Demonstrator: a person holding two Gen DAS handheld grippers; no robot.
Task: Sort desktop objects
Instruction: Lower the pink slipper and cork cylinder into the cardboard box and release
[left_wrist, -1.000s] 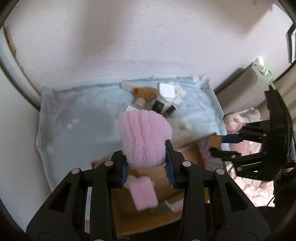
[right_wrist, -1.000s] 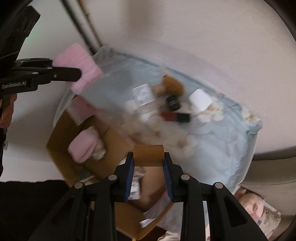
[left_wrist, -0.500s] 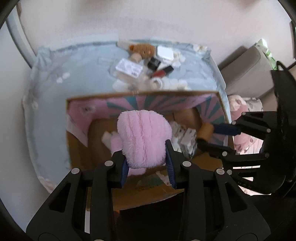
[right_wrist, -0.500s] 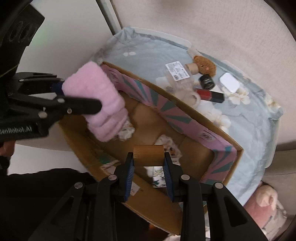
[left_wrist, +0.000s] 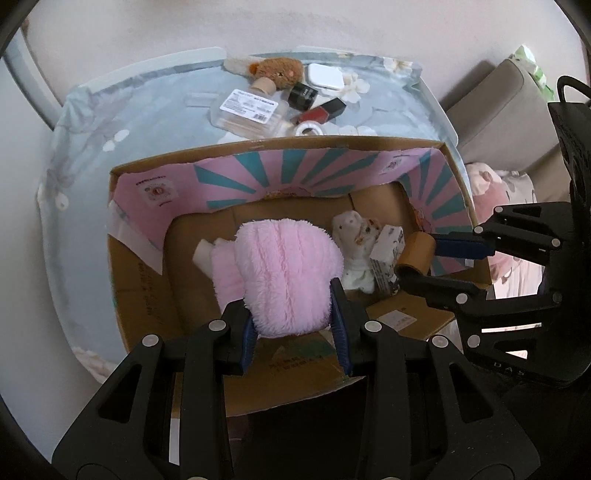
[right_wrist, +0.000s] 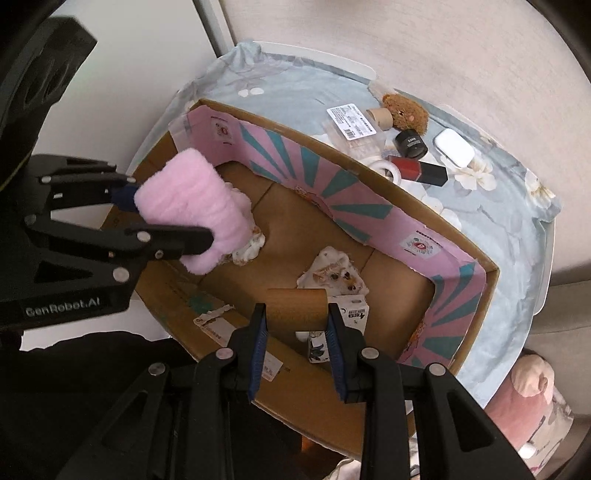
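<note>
My left gripper (left_wrist: 291, 325) is shut on a fluffy pink plush roll (left_wrist: 288, 269) and holds it inside the open cardboard box (left_wrist: 147, 295); it also shows in the right wrist view (right_wrist: 192, 210). My right gripper (right_wrist: 295, 332) is shut on a brown cylinder (right_wrist: 297, 308), low over the box's right side; the cylinder also shows in the left wrist view (left_wrist: 415, 254). In the box lie a second pink plush (left_wrist: 225, 273), a white plush toy (left_wrist: 354, 240) and a small printed carton (left_wrist: 386, 254).
Behind the box, on the blue floral cloth (left_wrist: 147, 110), lie a brown teddy (left_wrist: 277, 72), a clear labelled packet (left_wrist: 251, 110), a black jar (left_wrist: 303, 94), a red and black lipstick (left_wrist: 321, 110), a white case (left_wrist: 325, 75) and a tape roll (left_wrist: 308, 129). A sofa (left_wrist: 509, 110) stands right.
Both grippers have moved back from the cloth and down into the cardboard box, each still holding its object. The box now fills the middle of both views.
</note>
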